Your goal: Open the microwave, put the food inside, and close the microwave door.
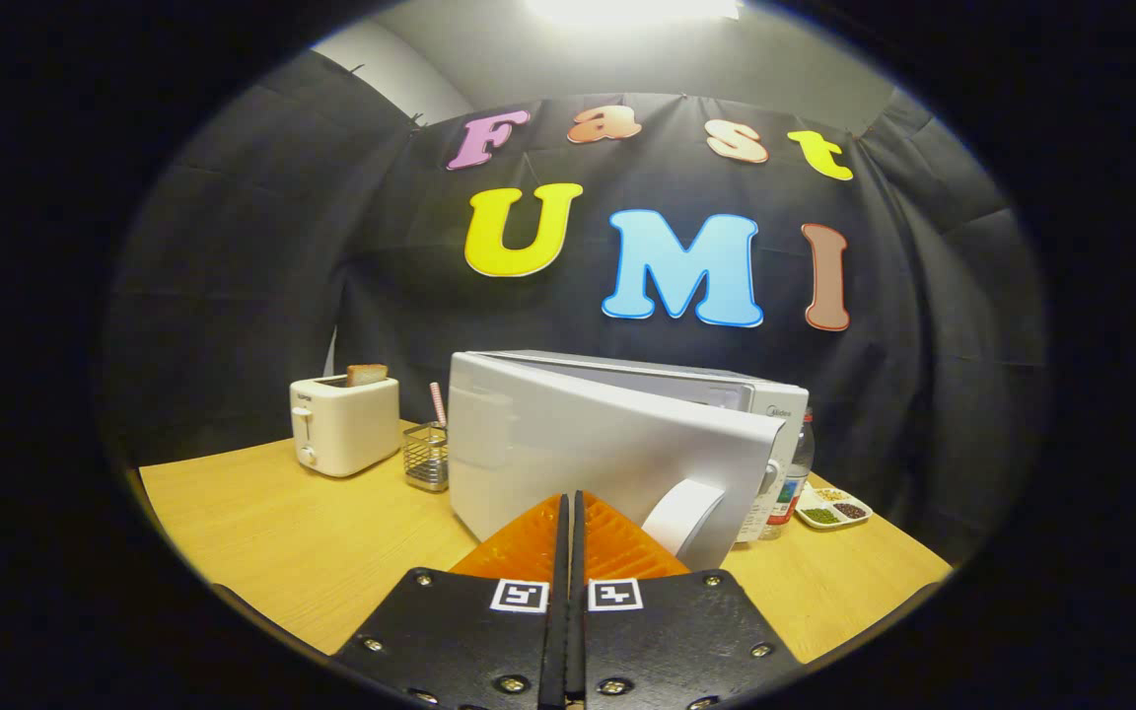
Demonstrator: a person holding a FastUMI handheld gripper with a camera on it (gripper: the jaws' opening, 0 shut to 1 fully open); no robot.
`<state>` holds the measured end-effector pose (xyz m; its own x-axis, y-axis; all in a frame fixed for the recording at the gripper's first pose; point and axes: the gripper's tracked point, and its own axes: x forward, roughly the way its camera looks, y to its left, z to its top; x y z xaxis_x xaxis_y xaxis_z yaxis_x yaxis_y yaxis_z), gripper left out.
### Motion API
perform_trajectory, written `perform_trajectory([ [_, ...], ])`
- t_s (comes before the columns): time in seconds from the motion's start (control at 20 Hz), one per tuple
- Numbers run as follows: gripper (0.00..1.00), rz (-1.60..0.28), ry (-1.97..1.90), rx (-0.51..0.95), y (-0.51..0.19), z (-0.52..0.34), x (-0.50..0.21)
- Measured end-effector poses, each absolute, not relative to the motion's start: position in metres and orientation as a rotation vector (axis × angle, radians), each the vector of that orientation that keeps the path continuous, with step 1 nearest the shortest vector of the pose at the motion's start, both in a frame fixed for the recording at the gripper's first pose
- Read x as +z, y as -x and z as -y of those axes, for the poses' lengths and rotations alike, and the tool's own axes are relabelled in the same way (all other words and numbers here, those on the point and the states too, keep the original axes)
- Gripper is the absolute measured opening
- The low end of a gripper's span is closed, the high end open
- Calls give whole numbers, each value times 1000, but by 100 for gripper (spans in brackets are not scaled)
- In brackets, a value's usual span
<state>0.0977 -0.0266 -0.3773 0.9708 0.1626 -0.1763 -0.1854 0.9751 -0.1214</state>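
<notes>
- Gripper (568,508): nearest the lens; its two fingers pressed together with nothing between them, tips just short of the microwave door and seemingly not touching it
- Microwave (627,444): white, standing on the tabletop just beyond the fingers; its door (588,459) is ajar, swung partway out on a left-hand hinge, so the opening step looks begun but unfinished
- Door handle (683,515): a broad white loop on the door's free edge, just right of the fingertips; judged the best place to take hold, since the door is a stiff, smooth, light panel likely to turn freely on its hinge, and the glossy face offers little grip
- Food: cannot be picked out with certainty; a small tray of grains or beans (832,509) lies right of the microwave
- Writing: a small brand mark on the microwave's upper right corner and a label on the bottle (793,478) beside it, both too small to read
- Toaster (344,424): white, slice of bread upright in its slot, well to the left
- Wire basket (426,457): holds a striped straw, between toaster and microwave
- Tabletop (302,532): pale wood
</notes>
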Motion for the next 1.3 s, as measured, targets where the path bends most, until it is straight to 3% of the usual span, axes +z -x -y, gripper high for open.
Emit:
perform_trajectory([
  [0.8,1,-250,97,-45,-254,105,-398],
  [1.3,3,-267,115,-95,-269,108,-404],
])
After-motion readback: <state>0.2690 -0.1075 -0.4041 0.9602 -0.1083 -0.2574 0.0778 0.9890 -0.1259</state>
